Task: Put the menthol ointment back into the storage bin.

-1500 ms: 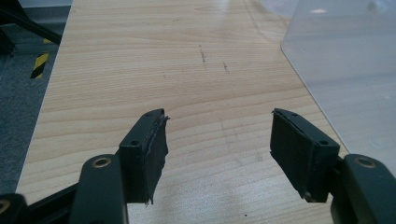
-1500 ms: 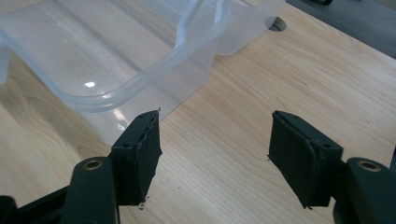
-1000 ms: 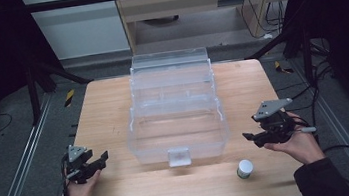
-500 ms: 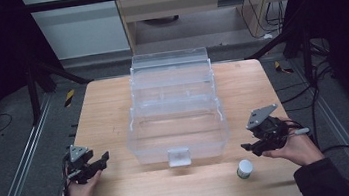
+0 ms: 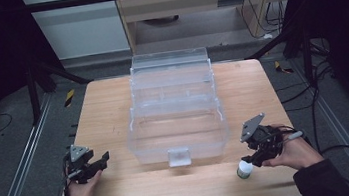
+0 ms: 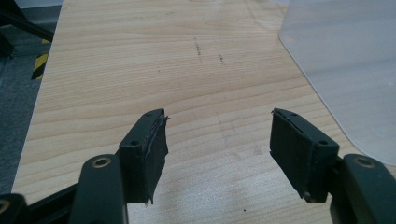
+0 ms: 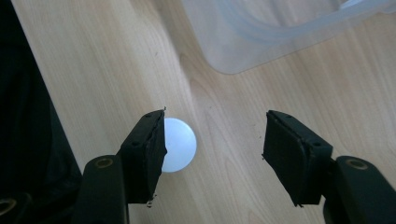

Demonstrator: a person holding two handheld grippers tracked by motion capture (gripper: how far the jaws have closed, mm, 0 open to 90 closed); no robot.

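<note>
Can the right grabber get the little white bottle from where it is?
Probably yes. The right gripper hangs just above the small white bottle with its jaws apart, and nothing lies between them. The bottle sits nearer one jaw, so a small sideways shift looks needed.

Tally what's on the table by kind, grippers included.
Clear bins: 1 stepped stack; the number of bins in it can't be told
White-capped bottles: 1
Grippers: 2, left gripper and right gripper, both open, the right one just above the bottle, its jaws having just been closing
Total: 4
</note>
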